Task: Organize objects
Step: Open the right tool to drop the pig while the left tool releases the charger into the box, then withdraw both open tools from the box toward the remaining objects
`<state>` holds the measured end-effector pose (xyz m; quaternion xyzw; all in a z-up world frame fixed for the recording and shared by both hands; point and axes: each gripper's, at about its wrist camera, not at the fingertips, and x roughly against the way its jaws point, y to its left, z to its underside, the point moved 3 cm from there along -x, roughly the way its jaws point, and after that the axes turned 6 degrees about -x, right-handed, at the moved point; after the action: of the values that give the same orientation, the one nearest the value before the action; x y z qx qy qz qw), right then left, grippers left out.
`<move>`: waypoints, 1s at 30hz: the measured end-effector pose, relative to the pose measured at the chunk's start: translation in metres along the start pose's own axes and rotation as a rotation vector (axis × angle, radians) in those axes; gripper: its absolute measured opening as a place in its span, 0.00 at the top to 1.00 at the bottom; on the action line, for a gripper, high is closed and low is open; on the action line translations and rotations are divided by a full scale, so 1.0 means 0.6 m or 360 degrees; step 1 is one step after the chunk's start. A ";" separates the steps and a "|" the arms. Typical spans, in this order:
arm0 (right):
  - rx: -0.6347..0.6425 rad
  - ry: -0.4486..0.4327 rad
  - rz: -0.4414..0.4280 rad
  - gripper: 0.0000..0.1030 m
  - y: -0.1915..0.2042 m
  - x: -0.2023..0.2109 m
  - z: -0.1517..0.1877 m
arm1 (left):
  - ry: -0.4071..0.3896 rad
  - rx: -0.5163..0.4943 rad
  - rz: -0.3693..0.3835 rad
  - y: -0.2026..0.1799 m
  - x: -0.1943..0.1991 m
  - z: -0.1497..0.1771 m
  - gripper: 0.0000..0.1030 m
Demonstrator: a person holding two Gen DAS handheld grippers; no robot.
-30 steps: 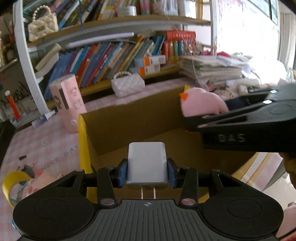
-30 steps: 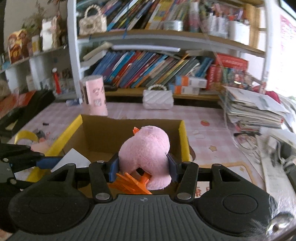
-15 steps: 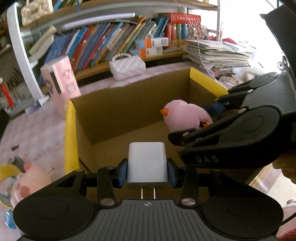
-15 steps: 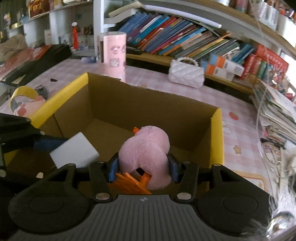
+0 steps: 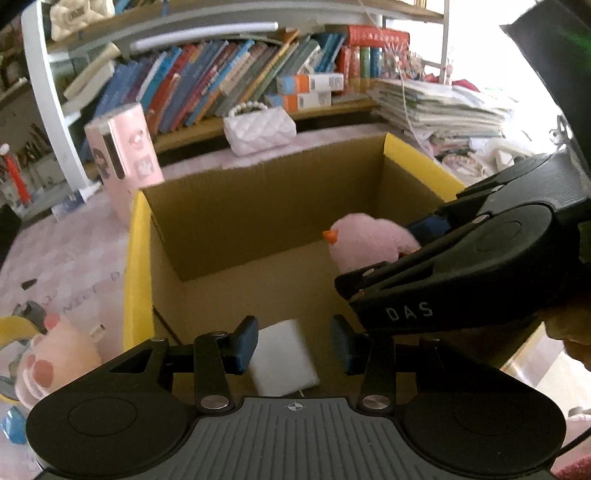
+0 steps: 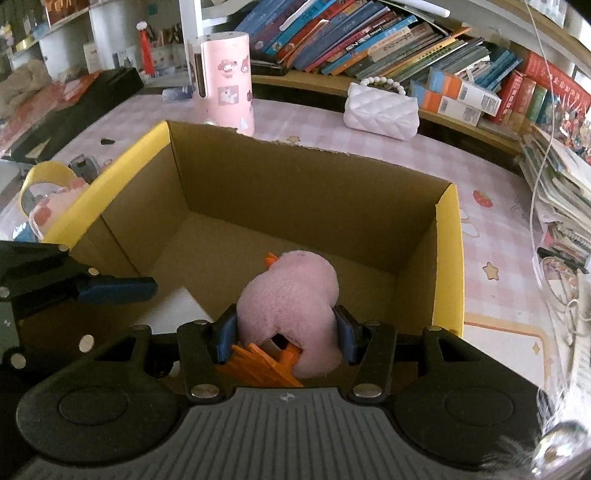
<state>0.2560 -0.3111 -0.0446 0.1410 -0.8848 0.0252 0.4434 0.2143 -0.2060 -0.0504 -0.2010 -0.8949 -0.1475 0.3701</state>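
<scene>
pink plush duck (image 6: 291,291) | upright in box (image 6: 448,258) | beak toward far wall

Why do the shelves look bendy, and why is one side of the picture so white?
Both cameras are fisheye, so the bookshelf curves in the left wrist view and bows in the right wrist view too. In the left wrist view, window light blows out the upper right behind the paper stack, and the pink canister looks smeared. The right wrist view is sharper in the middle, on the pink plush.
</scene>
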 end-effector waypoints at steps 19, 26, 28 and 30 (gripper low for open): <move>-0.0400 -0.0589 0.0209 0.45 0.021 0.172 0.064 | -0.0442 0.0066 -0.0093 0.031 0.176 0.030 0.24; -0.0541 -0.0691 0.0394 0.45 0.050 0.225 0.119 | -0.0437 0.0063 -0.0052 0.042 0.204 0.076 0.23; -0.0576 -0.0692 0.0432 0.45 0.062 0.232 0.138 | -0.0415 0.0071 -0.0057 0.047 0.211 0.093 0.22; -0.0622 -0.0678 0.0472 0.45 0.077 0.235 0.157 | -0.0379 0.0083 -0.0061 0.053 0.218 0.113 0.22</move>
<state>0.0902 -0.3150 0.0134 -0.0753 -0.9567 -0.1110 0.2584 0.1043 -0.1173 0.0015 -0.1903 -0.9397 -0.1062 0.2635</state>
